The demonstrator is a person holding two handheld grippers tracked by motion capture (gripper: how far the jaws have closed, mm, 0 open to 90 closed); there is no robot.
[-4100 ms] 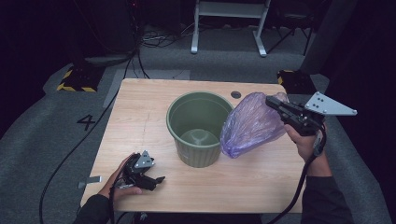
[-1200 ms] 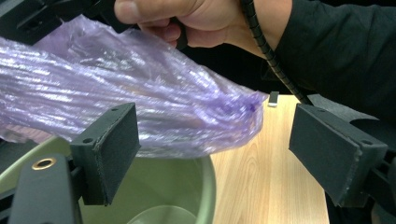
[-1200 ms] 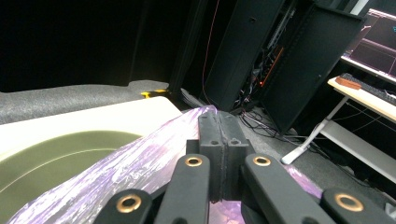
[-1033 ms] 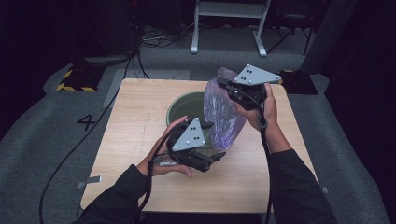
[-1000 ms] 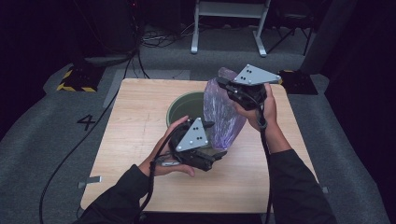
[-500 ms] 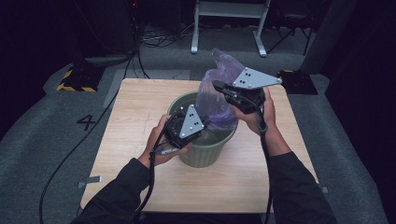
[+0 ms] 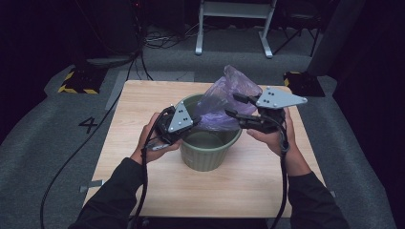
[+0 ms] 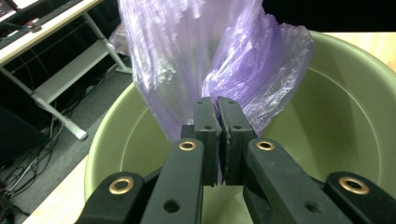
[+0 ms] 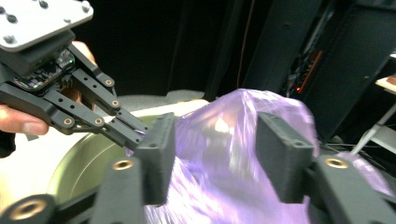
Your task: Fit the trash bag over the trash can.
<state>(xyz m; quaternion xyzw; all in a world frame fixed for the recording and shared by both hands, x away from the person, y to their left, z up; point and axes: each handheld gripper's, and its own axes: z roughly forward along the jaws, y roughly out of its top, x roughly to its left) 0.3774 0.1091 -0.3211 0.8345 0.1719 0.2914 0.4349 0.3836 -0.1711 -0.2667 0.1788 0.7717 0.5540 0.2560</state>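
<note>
Two grippers: both are working over one green bucket [image 7: 208, 148] at the middle of the wooden table [image 7: 143, 95].
Bag: a purple plastic bag [image 7: 224, 102] is hanging above the bucket's mouth, its lower end dipping past the rim on the left side and its crumpled top rising well above the far rim.
Left gripper: the left gripper [image 7: 195, 123] is sitting at the bucket's left rim and reaching inward; in the left gripper view its two black jaws are pressing together [image 8: 217, 140] on a fold of purple film, with the bag ballooning up just beyond them.
Right gripper: the right gripper [image 7: 235, 106] is hovering at the bucket's right rim and pointing left; its jaws have just been opening, and in the right gripper view they are standing apart [image 9: 215, 154] with the bag bulging between them, the pads not squeezing it.
Hands: the person's left hand [image 7: 150, 138] is gripping its tool beside the bucket, while the right hand [image 7: 272, 138] is holding its tool from below.
Bucket: it is standing upright, and its inside wall is showing pale green in the left gripper view [image 8: 336, 130].
Cables: black cables [image 7: 143, 191] are trailing down past both sleeves.
</note>
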